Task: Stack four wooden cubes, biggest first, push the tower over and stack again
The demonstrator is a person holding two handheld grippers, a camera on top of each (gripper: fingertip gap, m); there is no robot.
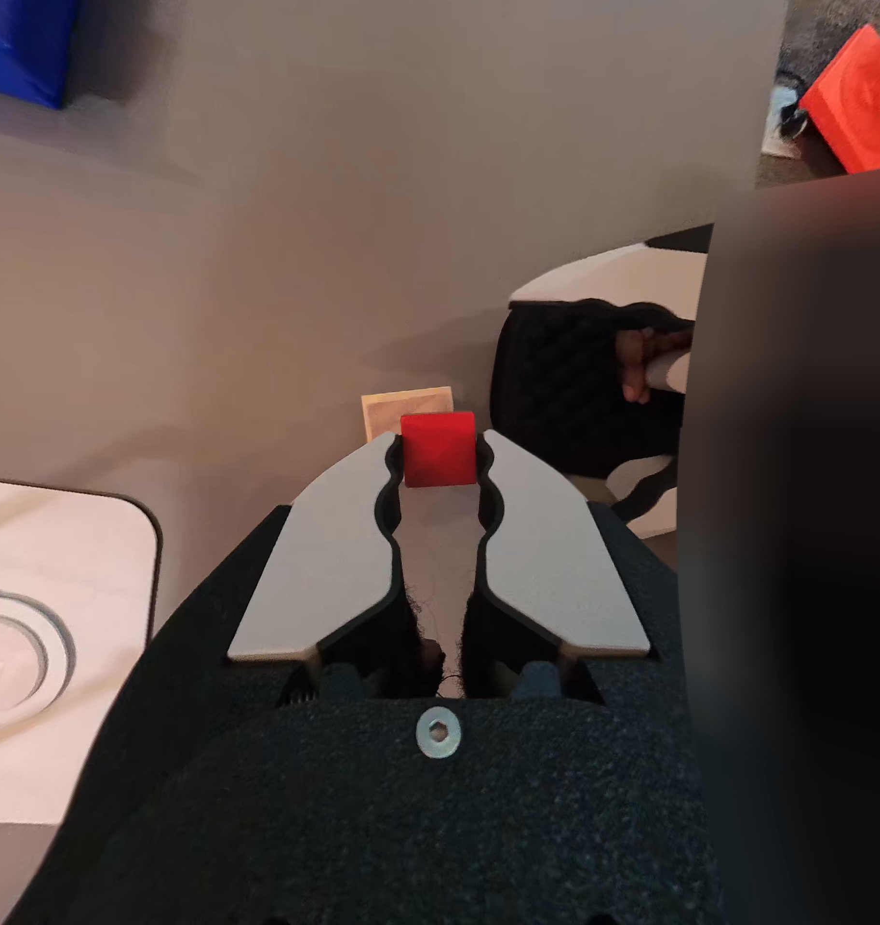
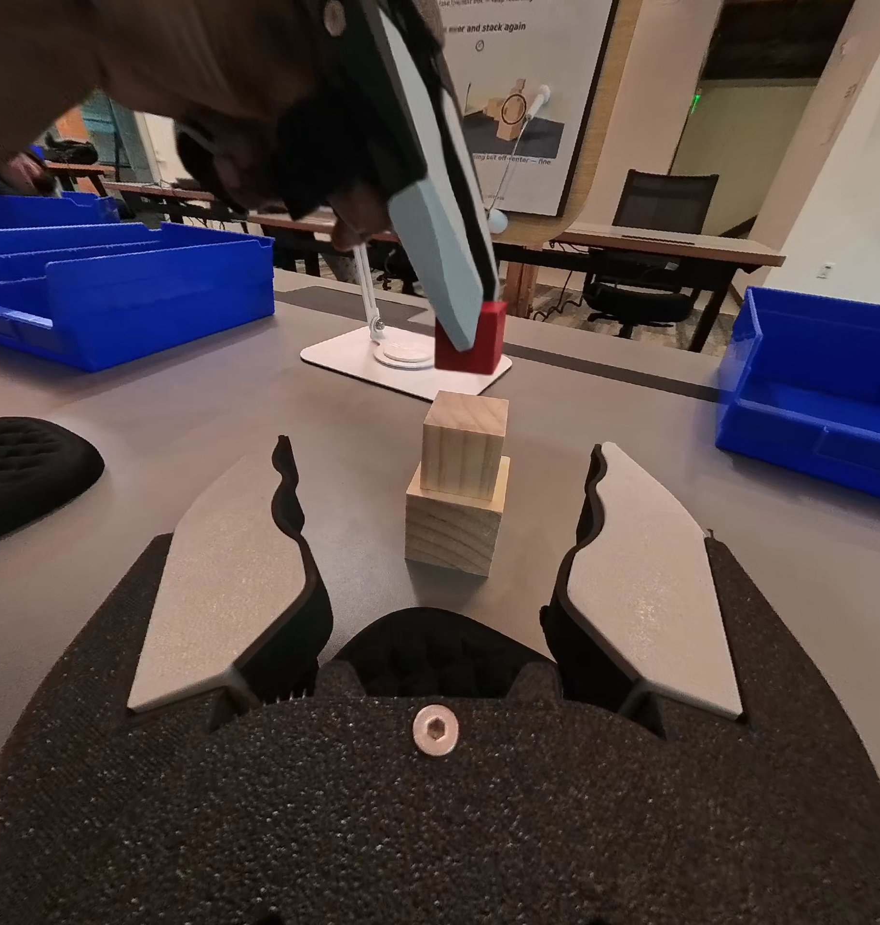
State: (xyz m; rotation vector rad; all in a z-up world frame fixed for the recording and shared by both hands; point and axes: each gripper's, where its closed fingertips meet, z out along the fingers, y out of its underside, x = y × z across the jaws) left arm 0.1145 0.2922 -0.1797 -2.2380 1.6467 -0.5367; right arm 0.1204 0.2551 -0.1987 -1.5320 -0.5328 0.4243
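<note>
Pressing from both sides, the pads of the left gripper (image 1: 438, 453) are closed on a red cube (image 1: 439, 449), which is held in the air just above a stack of two wooden cubes (image 2: 460, 488) on the grey table (image 2: 227, 425). The right gripper (image 2: 440, 470) is held low with its fingers spread wide and nothing between the pads; the stack stands just beyond its fingertips. A white lamp base (image 2: 403, 368) lies behind, blue bins (image 2: 127, 295) farther out.

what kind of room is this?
Probably an office or lab workspace: grey table with blue storage bins, desks and office chair behind, a wall-mounted screen, wooden blocks stacked for practice.
</note>
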